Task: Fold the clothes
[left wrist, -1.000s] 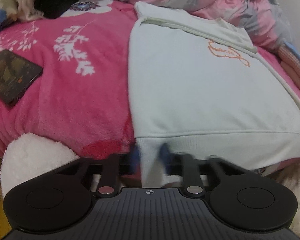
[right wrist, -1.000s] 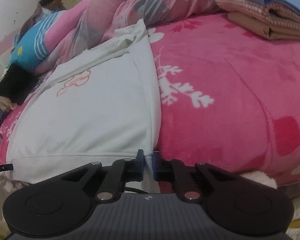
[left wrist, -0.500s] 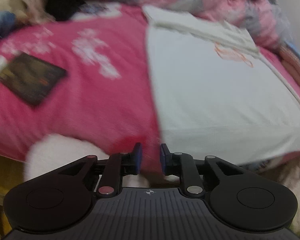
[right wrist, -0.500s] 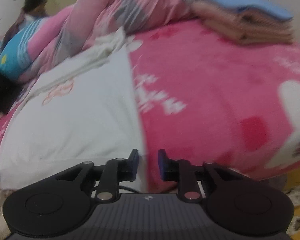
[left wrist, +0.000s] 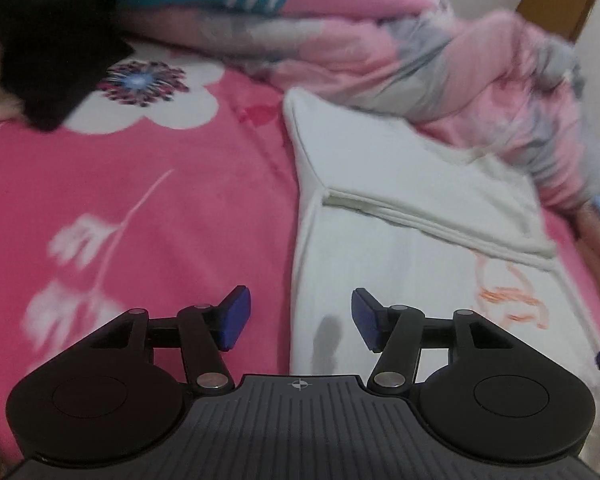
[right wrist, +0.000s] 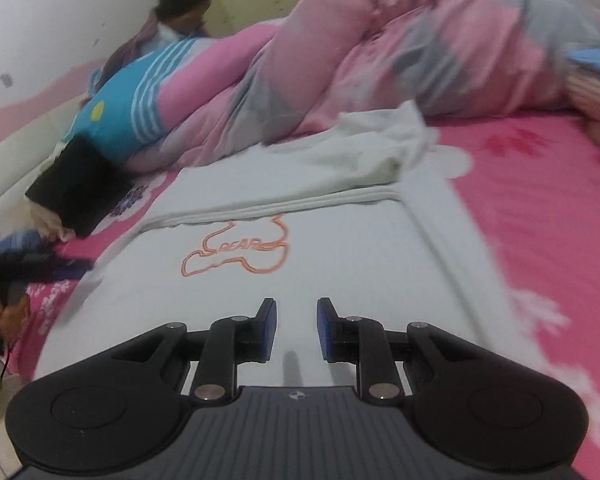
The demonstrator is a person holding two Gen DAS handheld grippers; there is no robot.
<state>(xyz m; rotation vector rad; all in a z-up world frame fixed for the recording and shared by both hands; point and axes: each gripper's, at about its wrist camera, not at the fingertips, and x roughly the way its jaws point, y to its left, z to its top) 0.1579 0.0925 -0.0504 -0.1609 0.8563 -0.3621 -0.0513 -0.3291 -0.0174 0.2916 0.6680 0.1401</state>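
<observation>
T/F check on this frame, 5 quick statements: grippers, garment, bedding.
1. Left gripper is open with nothing between its pads. True.
2. Right gripper is clamped on the hem. False: it is open, empty, over the white sweatshirt.
3. The sweatshirt's print is orange. True.
4. The sweatshirt lies on a green blanket. False: on a pink floral blanket.
5. A bunched pink and grey quilt lies beyond the sweatshirt. True.
</observation>
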